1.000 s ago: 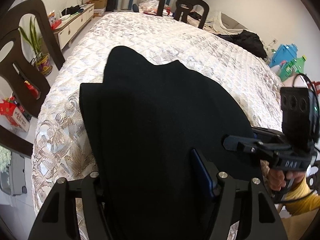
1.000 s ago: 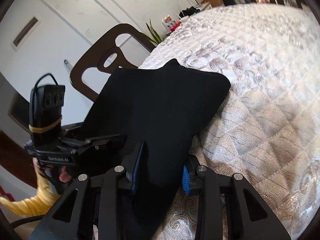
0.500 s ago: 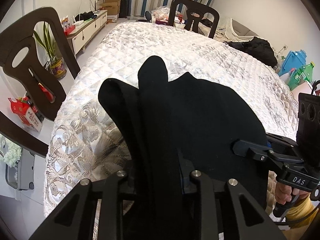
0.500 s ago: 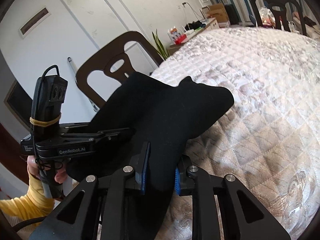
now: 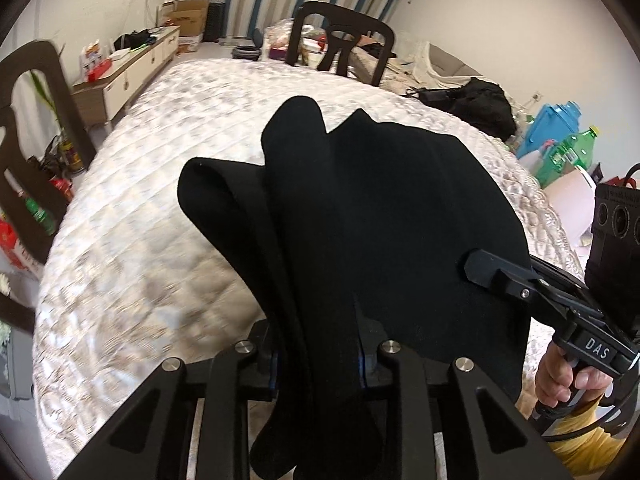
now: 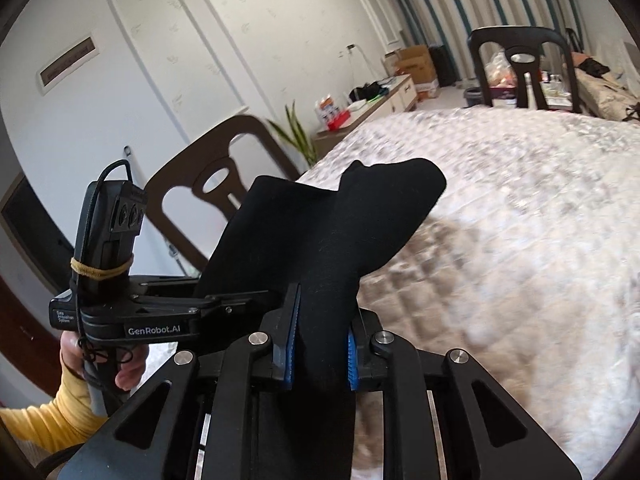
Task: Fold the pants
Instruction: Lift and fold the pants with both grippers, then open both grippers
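Black pants (image 5: 384, 216) hang bunched above a quilted desk (image 5: 168, 184), pinched in both the left gripper (image 5: 318, 354) and right gripper (image 6: 320, 346). Only the left view shows a black bag (image 5: 476, 104) at the desk's far edge.

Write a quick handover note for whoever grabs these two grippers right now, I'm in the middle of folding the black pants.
Left gripper: shut on the black pants, fabric bunched between its pads.
Right gripper: also shut on the pants, gripping the other side.
Pants: held up between both grippers above the near end of the quilted table, far part draping forward; whether it touches the quilt is unclear.
Done: pants gathered into layers and lifted.
Left: probably lay them flat on the quilt, finish the fold, release both grippers.
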